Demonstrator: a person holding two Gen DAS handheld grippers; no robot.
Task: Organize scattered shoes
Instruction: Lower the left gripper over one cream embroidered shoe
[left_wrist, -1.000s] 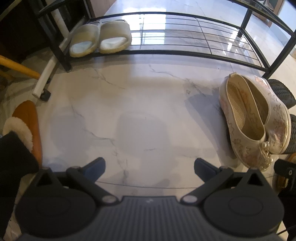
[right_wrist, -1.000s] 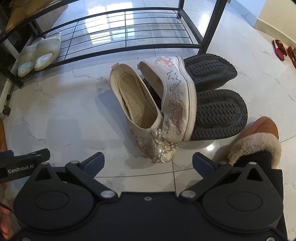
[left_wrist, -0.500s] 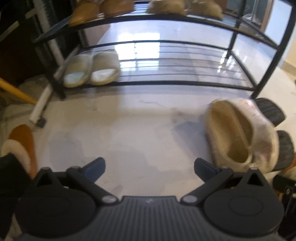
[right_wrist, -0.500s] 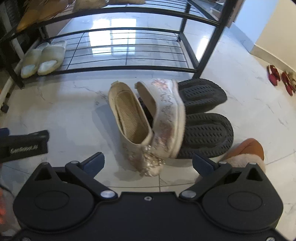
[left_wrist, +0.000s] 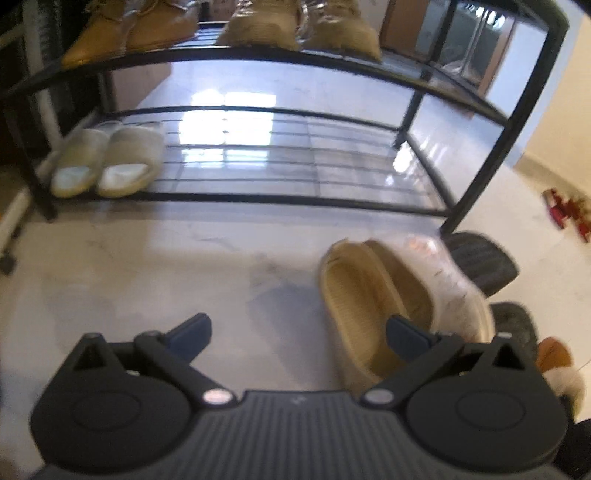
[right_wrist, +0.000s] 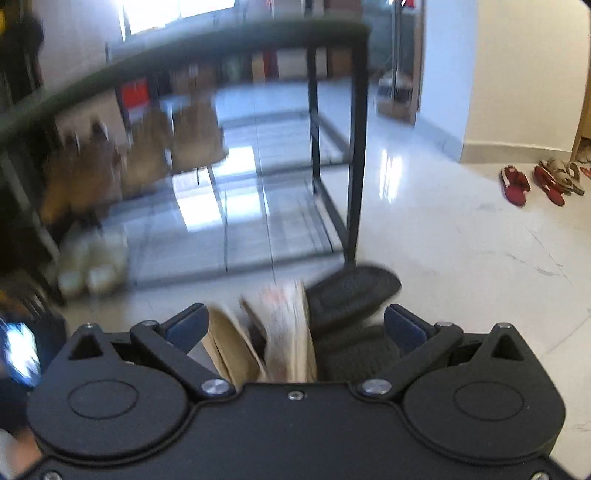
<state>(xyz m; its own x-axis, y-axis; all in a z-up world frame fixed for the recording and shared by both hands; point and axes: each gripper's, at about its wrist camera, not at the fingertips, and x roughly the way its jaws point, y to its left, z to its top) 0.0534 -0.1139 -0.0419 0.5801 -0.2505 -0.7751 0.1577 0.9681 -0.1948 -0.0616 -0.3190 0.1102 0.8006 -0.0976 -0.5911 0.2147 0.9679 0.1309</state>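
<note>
Embroidered shoes (left_wrist: 384, 306), the cream pair, sit on the marble floor (left_wrist: 147, 280) just in front of the black shoe rack (left_wrist: 258, 201), heels toward the rack, so the long axis runs pretty much along the fingers. For the left gripper (left_wrist: 298, 329) they're off to the right, with its right finger over the nearer shoe's opening. The right gripper (right_wrist: 293, 320) looks better placed: the pair lies right between its fingers, black slippers (right_wrist: 351, 291) touching on the right. Both grippers are spread wide and holding nothing. Right-hand view is blurry, so the exact gap is a guess.
</note>
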